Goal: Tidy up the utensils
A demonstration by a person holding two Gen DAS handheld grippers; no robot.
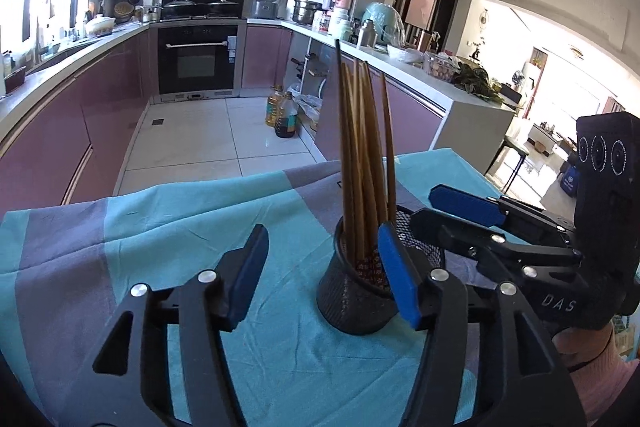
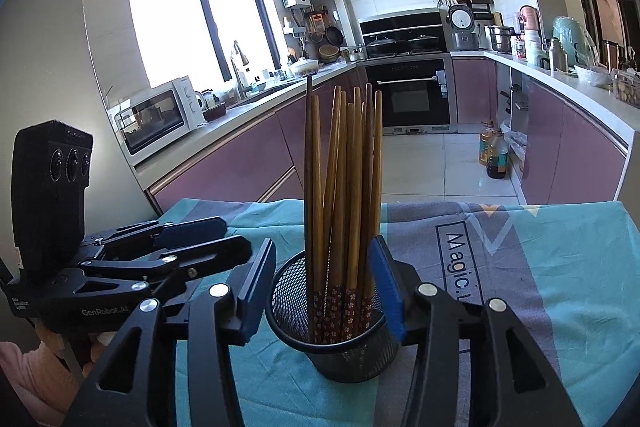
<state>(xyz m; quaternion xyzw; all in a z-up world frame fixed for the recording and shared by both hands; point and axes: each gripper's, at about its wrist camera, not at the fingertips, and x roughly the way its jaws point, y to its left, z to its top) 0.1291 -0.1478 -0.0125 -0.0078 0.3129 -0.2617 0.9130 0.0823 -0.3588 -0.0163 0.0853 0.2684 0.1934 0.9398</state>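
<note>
The chopsticks stand bunched in the black mesh cup, which sits on the blue and grey cloth on the table. The right gripper has its jaws open on both sides of the cup, holding nothing. The left gripper is open too, just left of the cup, one blue pad close to its rim. It looks like all the sticks are in. Best to pull both grippers back slowly and straight, so the cup does not tip.
</note>
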